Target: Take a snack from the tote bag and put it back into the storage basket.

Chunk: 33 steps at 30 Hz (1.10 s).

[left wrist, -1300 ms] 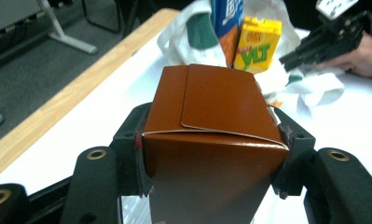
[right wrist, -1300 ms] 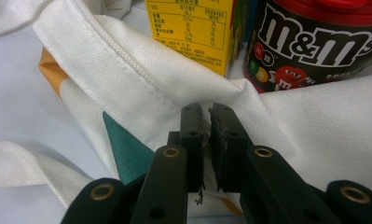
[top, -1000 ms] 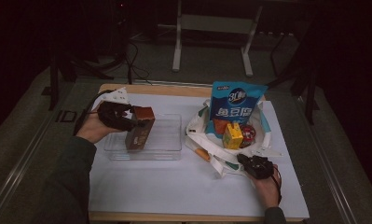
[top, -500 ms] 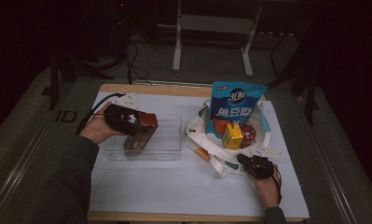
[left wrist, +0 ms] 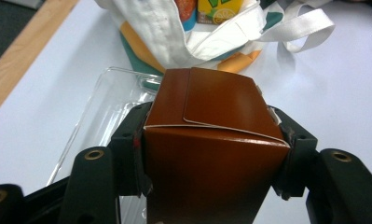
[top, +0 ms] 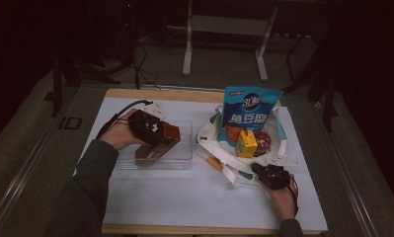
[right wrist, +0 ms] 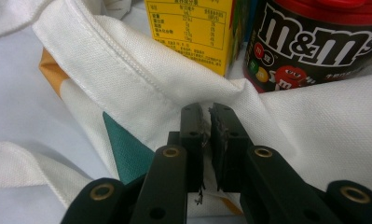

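l gripper (top: 152, 132) jaws clamped on brown box (left wrist: 216, 140) over tray (top: 182, 148); r gripper (right wrist: 206, 126) pinching bag (right wrist: 141, 88).

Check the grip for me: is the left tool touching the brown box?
Touching. The left gripper view shows both jaws of the left tool pressed against the brown box sides.

We see the left gripper (top: 160, 136) shift rightward and slightly lower in the high view, carrying the brown box (top: 155, 143) from the clear tray's (top: 184, 143) upper-left corner toward the tray's middle, tilted there.
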### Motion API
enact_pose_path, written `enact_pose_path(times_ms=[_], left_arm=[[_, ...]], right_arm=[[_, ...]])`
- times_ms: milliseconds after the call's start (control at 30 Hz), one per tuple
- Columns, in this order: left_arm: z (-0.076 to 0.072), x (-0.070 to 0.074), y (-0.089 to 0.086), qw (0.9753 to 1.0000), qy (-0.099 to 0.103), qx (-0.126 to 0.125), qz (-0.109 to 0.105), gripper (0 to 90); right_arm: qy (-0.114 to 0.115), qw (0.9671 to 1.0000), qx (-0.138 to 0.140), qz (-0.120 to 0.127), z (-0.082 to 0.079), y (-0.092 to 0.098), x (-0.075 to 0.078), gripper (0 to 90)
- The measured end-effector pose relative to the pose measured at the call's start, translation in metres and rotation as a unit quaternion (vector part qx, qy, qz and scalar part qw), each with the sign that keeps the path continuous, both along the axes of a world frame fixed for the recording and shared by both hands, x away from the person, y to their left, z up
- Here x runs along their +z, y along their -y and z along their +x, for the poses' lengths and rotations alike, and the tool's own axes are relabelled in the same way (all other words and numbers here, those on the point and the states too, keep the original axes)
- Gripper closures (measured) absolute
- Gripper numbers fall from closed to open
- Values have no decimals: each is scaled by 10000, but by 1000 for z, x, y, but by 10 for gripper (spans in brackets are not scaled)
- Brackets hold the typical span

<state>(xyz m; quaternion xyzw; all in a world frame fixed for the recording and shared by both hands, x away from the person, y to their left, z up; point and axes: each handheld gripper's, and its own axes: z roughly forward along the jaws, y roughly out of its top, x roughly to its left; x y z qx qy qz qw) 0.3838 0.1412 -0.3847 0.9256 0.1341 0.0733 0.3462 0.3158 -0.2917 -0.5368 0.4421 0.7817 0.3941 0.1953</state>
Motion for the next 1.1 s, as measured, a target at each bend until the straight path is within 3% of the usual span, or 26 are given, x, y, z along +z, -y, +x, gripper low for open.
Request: enact_pose_path(times_ms=[167,300,400,533,800,1100], left_arm=[[4,-7,17,9999,-119,-40,61,399],[8,-15,30,9995,-322,-1,-30,383],[10,-22,41,9990,-445,-67,57,376],[11,-27,52,9987,-464,-103,203,373],[13,-34,49,9982,-594,6,103,363],[14,-44,50,9963,-754,22,409,351]], right_arm=[[-4,10000,-2,-3,0,0,0,834],[-2,10000,-1,-5,0,0,0,834],[-3,10000,-4,-4,0,0,0,833],[-2,10000,-5,-6,0,0,0,833],[11,10000,-8,-14,-1,-1,0,832],[8,10000,-7,-18,-1,-1,0,832]])
